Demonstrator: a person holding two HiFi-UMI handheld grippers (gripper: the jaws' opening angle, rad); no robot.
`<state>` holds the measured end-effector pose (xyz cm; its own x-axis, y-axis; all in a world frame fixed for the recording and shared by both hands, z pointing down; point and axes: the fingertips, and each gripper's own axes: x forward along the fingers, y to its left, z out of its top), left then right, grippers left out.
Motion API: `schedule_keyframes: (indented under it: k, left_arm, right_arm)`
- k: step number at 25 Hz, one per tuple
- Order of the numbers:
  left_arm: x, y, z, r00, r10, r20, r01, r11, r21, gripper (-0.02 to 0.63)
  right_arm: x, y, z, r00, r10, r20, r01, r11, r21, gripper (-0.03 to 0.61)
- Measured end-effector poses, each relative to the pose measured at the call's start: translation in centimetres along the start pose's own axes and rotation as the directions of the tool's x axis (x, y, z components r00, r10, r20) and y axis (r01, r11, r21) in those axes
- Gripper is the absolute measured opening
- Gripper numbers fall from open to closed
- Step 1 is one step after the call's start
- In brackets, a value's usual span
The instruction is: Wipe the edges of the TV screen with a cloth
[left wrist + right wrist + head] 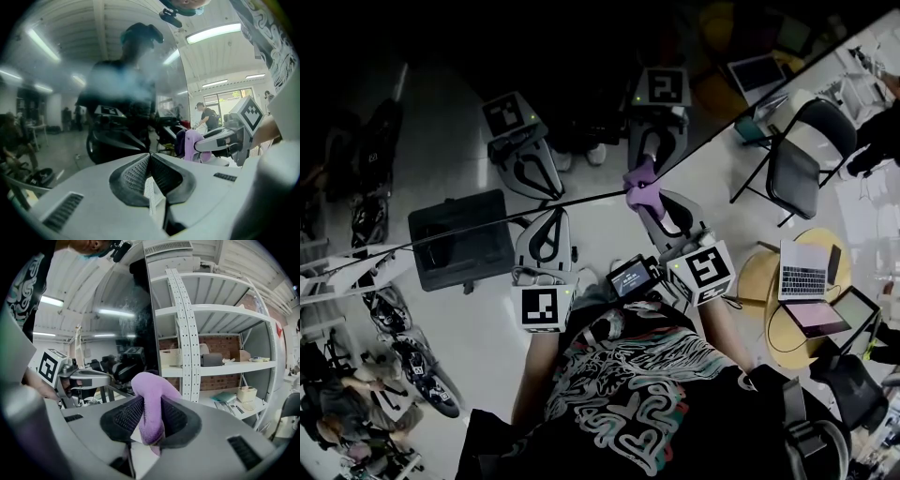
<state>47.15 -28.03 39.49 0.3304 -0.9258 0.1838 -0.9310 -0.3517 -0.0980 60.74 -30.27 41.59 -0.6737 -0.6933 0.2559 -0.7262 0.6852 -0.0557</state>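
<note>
Metal shelving beside dark TV screen. Right claw clamped on purple cloth, cloth at screen's edge. Left claw closed, empty, near glass. Judgement: wiping probably under way; share of edge done unclear.

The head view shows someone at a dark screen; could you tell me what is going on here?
A person works at a TV screen with a hand-held gripper in each hand. The right hand-held gripper is shut on a purple cloth, which seems to touch the screen's edge. The left hand-held gripper is shut on nothing, close to that same edge.
</note>
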Motion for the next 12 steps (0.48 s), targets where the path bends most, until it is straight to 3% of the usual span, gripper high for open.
schedule_keyframes:
  k: [12]
  left_arm:
    - [-0.36, -0.01, 0.25, 1.000, 0.013, 0.010, -0.013, 1.000, -0.010, 0.020]
  right_arm:
    - [-0.17, 0.62, -0.03, 0.999, 0.041, 0.010, -0.041, 0.999, -0.012, 0.137]
